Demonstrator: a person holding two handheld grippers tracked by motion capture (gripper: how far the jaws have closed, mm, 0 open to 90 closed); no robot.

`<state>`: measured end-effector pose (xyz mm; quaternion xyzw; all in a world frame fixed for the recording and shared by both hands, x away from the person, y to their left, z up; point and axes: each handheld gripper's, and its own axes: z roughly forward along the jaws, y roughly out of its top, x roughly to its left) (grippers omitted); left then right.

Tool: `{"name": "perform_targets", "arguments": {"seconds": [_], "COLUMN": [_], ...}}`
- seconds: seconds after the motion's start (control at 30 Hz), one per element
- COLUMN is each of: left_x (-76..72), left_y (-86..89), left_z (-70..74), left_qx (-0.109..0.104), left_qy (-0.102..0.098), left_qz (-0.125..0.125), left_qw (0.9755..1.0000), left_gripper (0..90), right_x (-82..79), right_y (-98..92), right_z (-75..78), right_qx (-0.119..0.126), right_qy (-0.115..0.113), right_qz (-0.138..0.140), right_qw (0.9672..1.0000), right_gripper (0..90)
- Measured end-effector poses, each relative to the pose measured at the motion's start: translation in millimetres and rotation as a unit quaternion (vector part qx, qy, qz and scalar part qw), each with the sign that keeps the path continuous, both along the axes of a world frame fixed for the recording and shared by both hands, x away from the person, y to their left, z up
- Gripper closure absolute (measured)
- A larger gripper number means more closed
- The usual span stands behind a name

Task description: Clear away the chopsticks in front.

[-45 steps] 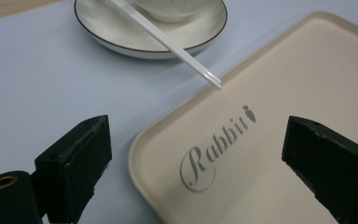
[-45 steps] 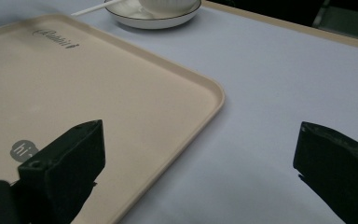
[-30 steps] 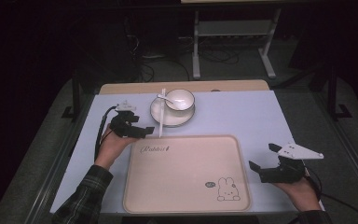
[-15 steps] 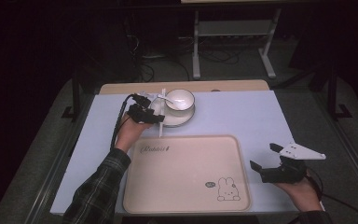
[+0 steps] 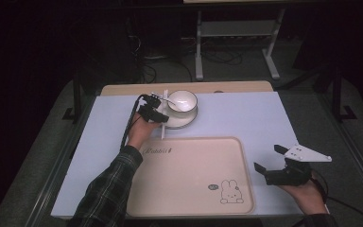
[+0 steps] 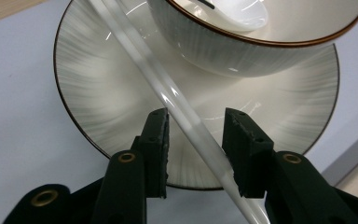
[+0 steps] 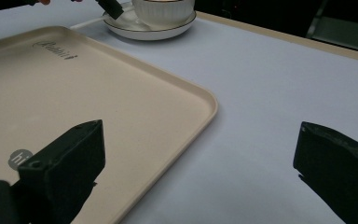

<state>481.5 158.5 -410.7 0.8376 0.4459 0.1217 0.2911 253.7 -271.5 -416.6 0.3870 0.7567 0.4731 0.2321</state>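
A striped white bowl with a white spoon in it stands on a matching plate at the back of the table. A long white stick lies across the plate's left rim. My left gripper is at that rim. In the left gripper view its jaws have just been closing and straddle the stick above the plate, with a gap still showing on the left side. My right gripper rests wide open and empty to the right of the tray.
A large beige tray with a rabbit print lies in front of the plate, bare inside. In the right gripper view its rounded corner sits between the open jaws. Pale blue tabletop stretches to the right.
My left hand moved right and forward from beside the tray's far-left corner to the plate's rim, and its jaws came in around the white stick. The right hand stayed put.
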Motion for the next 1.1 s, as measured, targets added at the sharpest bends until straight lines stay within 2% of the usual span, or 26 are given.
{"name": "perform_targets", "arguments": {"seconds": [0.3,0.47,0.7,0.9,0.93,1.1], "left_x": [11.6,19.8,29.5,31.5,30.8,19.7], "left_y": [0.2,2.4,4.4,7.4,8.8,21.7], "left_z": [-1.2,-2.4,-5.7,-7.3,-5.7,10.1], "left_qx": [0.004,0.004,0.013,0.009,0.009,-0.003], "left_qy": [-0.001,-0.009,-0.015,-0.016,-0.017,-0.026], "left_qz": [0.02,0.034,0.04,0.044,0.044,0.034], "left_qw": [0.9998,0.9994,0.999,0.9989,0.9988,0.9991], "left_gripper": [71.6,75.6,78.1,77.0,73.4,72.1], "right_x": [-0.9,-1.1,-1.7,-2.2,-2.6,-3.0], "right_y": [0.3,0.1,0.0,-0.3,-0.6,-1.3], "right_z": [0.3,0.5,0.5,0.7,0.9,0.9], "right_qx": [0.002,0.003,0.004,0.004,0.004,0.005], "right_qy": [0.0,-0.001,-0.001,-0.001,-0.002,-0.002], "right_qz": [0.001,0.001,0.001,0.002,0.001,0.0], "right_qw": [1.0,1.0,1.0,1.0,1.0,1.0], "right_gripper": [1.3,1.3,1.3,1.3,1.3,1.3]}}
